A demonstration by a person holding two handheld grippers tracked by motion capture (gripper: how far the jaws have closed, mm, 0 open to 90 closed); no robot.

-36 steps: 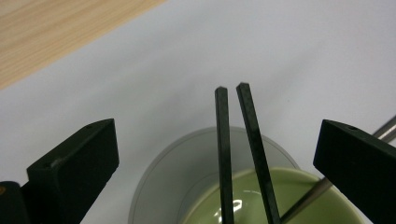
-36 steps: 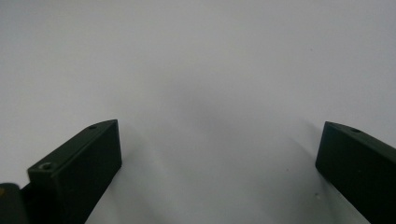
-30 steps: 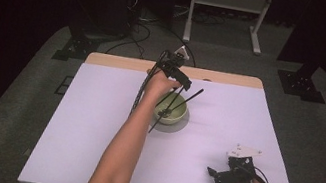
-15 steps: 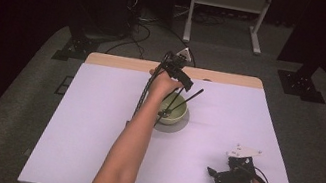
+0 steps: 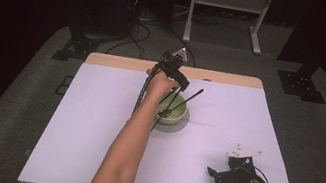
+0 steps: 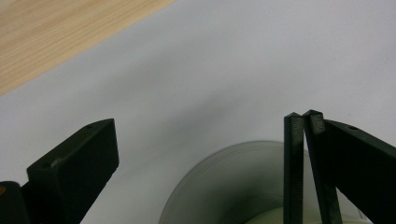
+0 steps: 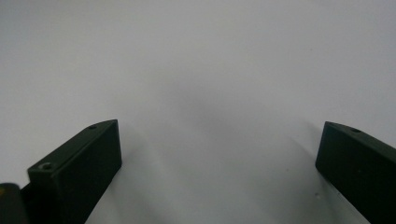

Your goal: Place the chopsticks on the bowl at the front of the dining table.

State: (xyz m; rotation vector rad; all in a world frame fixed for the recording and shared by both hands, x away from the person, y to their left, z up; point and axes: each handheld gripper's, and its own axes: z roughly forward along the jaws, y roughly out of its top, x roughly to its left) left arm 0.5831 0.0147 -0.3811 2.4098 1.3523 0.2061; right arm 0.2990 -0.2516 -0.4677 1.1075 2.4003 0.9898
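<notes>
The left hand-held gripper point(image 5: 178, 85) hovered over the pale green bowl point(image 5: 172, 109), which sat on a grey saucer point(image 5: 171, 125) near the far middle of the white-covered surface point(image 5: 84, 123). A pair of black chopsticks point(image 5: 180, 102) rested in the bowl, their long axis running from the bowl's near left rim up and away to the right, with the upper ends sticking out past the far right rim. In the left gripper view the jaws stood wide apart, and the two chopstick ends point(image 6: 303, 158) rose just beside the inner face of the right-hand jaw, touching or nearly touching it, while the other jaw stood well clear on the opposite side; no grip had been made. The saucer's rim point(image 6: 219, 163) curved below and between the jaws, so the bowl lay directly beneath that gripper.

The right hand-held gripper point(image 5: 220, 175) rested low at the near right of the surface, well apart from the bowl, with its jaws spread wide over bare white covering point(image 7: 201, 93) and nothing between them.

The left hand was plainly the nearer one to the chopsticks. Judging from this, the coming move depended on the sticks lying off to one side of the gap: the left gripper would need to shift sideways toward them, or simply close across their axis, to catch both together.
</notes>
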